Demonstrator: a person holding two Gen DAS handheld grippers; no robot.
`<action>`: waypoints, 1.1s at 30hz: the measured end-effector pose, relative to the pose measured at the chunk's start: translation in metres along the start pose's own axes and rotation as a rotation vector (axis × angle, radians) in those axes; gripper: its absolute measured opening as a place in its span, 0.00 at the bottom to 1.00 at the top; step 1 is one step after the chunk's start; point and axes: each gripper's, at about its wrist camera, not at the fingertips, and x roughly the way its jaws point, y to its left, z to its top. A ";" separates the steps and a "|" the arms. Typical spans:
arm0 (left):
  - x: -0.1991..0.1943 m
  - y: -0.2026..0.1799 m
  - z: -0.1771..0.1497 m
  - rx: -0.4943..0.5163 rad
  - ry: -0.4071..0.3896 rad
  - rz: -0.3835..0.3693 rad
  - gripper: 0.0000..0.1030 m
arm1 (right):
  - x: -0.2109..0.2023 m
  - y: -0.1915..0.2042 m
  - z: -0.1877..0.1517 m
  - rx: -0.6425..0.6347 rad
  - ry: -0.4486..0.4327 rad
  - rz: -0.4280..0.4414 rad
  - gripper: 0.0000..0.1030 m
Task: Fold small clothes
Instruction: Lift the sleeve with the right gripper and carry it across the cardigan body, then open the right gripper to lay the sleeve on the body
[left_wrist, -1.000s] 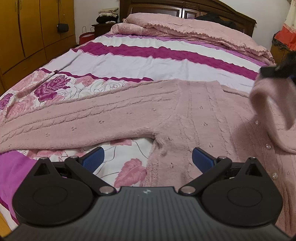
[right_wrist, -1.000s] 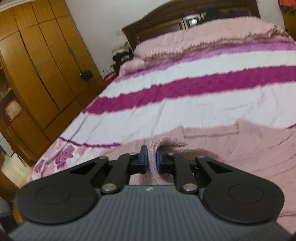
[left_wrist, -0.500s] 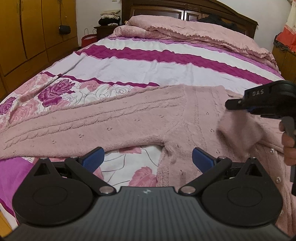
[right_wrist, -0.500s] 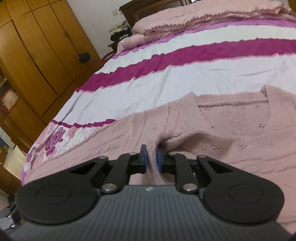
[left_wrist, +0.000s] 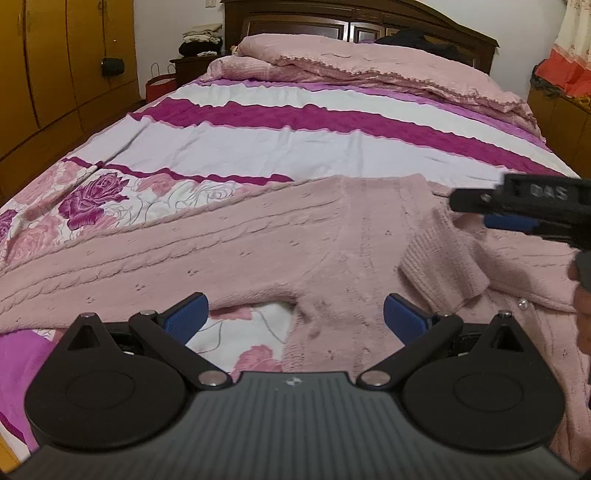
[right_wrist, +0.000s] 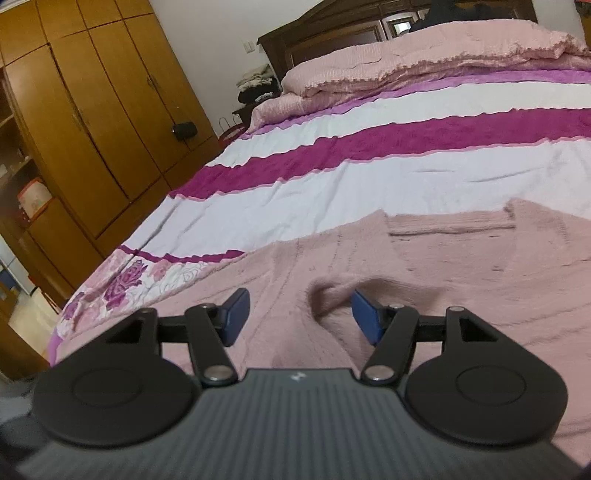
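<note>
Right wrist view: our right gripper (right_wrist: 297, 314) has its jaws spread over the folded-in sleeve cuff (right_wrist: 328, 295) of the pink cardigan (left_wrist: 295, 251) spread on the bed (left_wrist: 295, 147). Left gripper (left_wrist: 293, 317) gapes too, empty. Next we'd grab the other sleeve (left_wrist: 110, 266), probably.

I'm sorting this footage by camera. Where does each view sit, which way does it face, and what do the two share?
Left wrist: sits on the left tongs, low over the bed's foot, facing the headboard across the pink cardigan; its open tongs, the right tongs and part of a hand show.
Right wrist: sits on the right tongs, facing the headboard and wardrobe; only its open tongs show, over the folded-in sleeve.
Shared: cardigan, striped bedspread, headboard, wardrobe.
</note>
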 end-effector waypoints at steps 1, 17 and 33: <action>-0.001 -0.002 0.000 0.005 -0.002 -0.001 1.00 | -0.007 -0.004 -0.001 0.001 -0.004 -0.005 0.63; -0.013 -0.068 0.020 0.128 -0.039 -0.076 1.00 | -0.087 -0.080 -0.022 0.047 -0.132 -0.318 0.63; 0.038 -0.151 0.007 0.267 -0.003 -0.194 0.93 | -0.093 -0.132 -0.062 0.084 -0.163 -0.458 0.63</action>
